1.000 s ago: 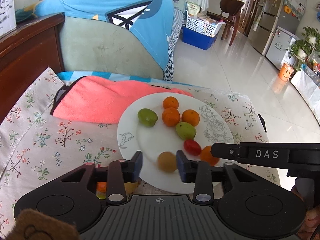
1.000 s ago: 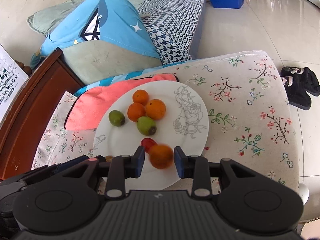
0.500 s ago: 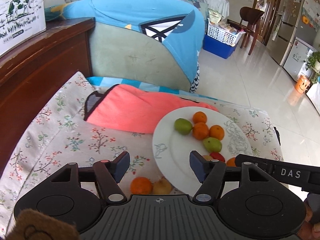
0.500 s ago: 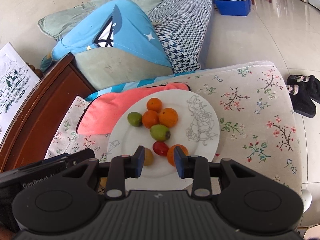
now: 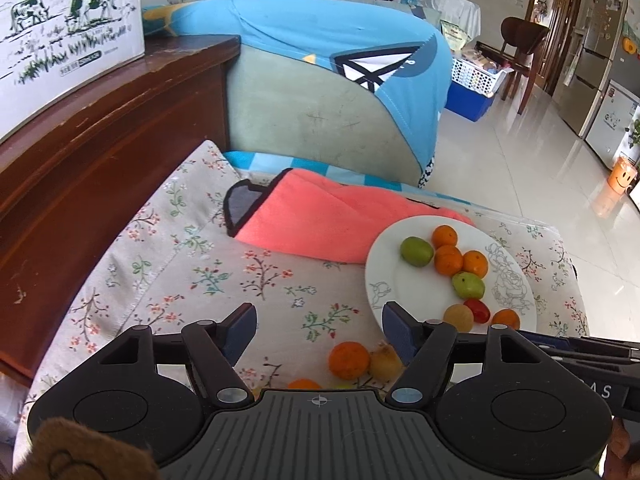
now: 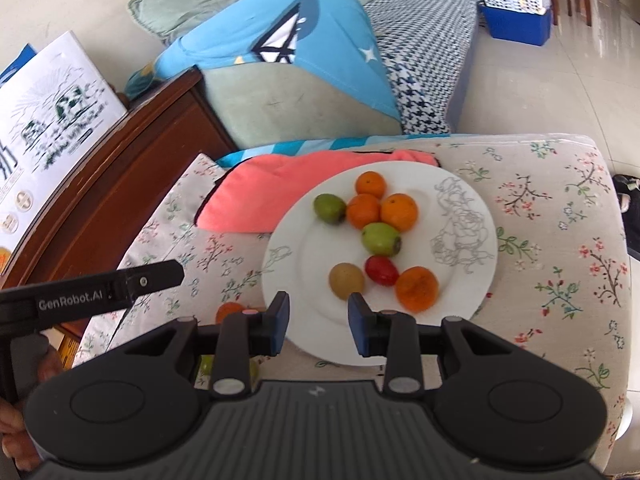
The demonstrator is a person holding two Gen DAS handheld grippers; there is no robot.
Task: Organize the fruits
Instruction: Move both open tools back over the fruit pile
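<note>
A white plate (image 6: 304, 248) on the flowered cloth holds several fruits: oranges (image 6: 399, 212), two green ones (image 6: 380, 238), a red one (image 6: 382, 269), a yellow-brown one (image 6: 346, 280) and an orange (image 6: 416, 288) at its near edge. Off the plate to its left, an orange (image 5: 349, 360) and a yellowish fruit (image 5: 385, 364) lie on the cloth. My left gripper (image 5: 319, 320) hovers just above them, its jaws opening, nothing between them. My right gripper (image 6: 318, 312) hangs over the plate's near rim with a narrow empty gap.
A pink towel (image 5: 340, 220) lies behind the plate. A dark wooden cabinet (image 5: 80, 160) with a cow-printed carton (image 5: 60, 32) borders the left. A sofa with a blue cushion (image 5: 340, 40) stands behind. Tiled floor lies to the right.
The left gripper let go of the yellow-brown fruit on the plate, opened wide and drew back left. The right gripper left its orange on the plate and pulled back.
</note>
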